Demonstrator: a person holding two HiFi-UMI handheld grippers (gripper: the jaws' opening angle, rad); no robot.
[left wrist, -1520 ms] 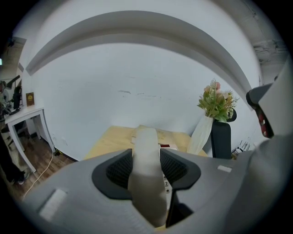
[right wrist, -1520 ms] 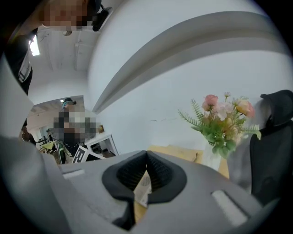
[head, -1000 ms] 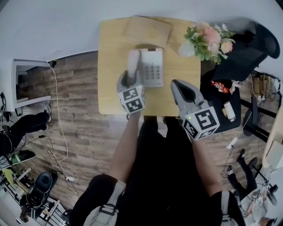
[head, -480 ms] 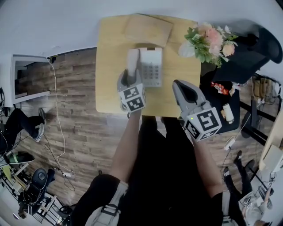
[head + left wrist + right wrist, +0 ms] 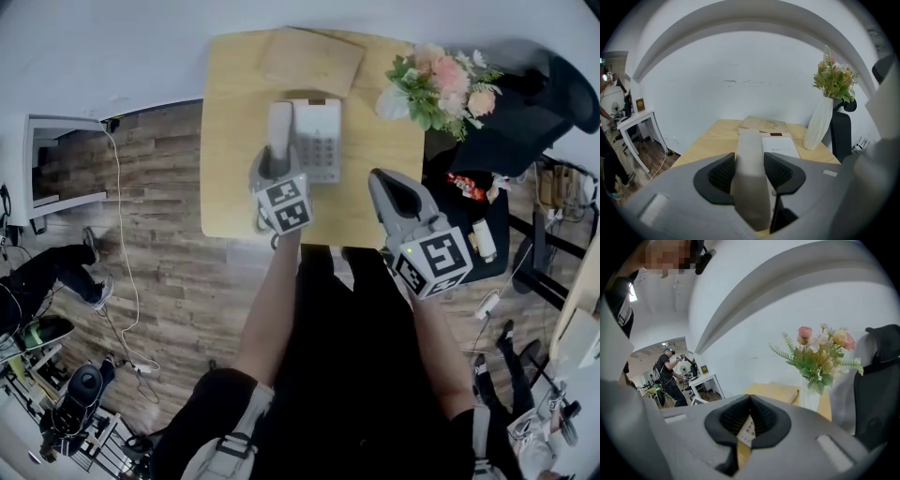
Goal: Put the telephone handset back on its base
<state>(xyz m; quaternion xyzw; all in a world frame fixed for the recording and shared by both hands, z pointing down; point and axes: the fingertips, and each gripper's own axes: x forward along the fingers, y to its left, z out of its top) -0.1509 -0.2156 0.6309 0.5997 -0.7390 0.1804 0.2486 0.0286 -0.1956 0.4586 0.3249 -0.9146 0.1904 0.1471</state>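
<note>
The white telephone base (image 5: 321,141) sits mid-table, its keypad facing up. The pale handset (image 5: 279,127) lies lengthwise along the base's left side. My left gripper (image 5: 272,169) is at the handset's near end. In the left gripper view both pads press the sides of the handset (image 5: 749,145), which runs forward beside the base (image 5: 780,146). My right gripper (image 5: 389,192) hovers at the table's front right, apart from the phone. In the right gripper view its jaws (image 5: 750,416) are shut with nothing held.
A light wooden table (image 5: 234,103) carries a brown flat booklet (image 5: 311,61) behind the phone and a white vase of flowers (image 5: 441,80) at the back right. A black chair (image 5: 530,103) stands to the right. Wooden floor (image 5: 159,234) and a cable lie to the left.
Both grippers and the handset stay almost where they were; the left gripper sits slightly farther forward. A person on the floor at the far left has moved.
</note>
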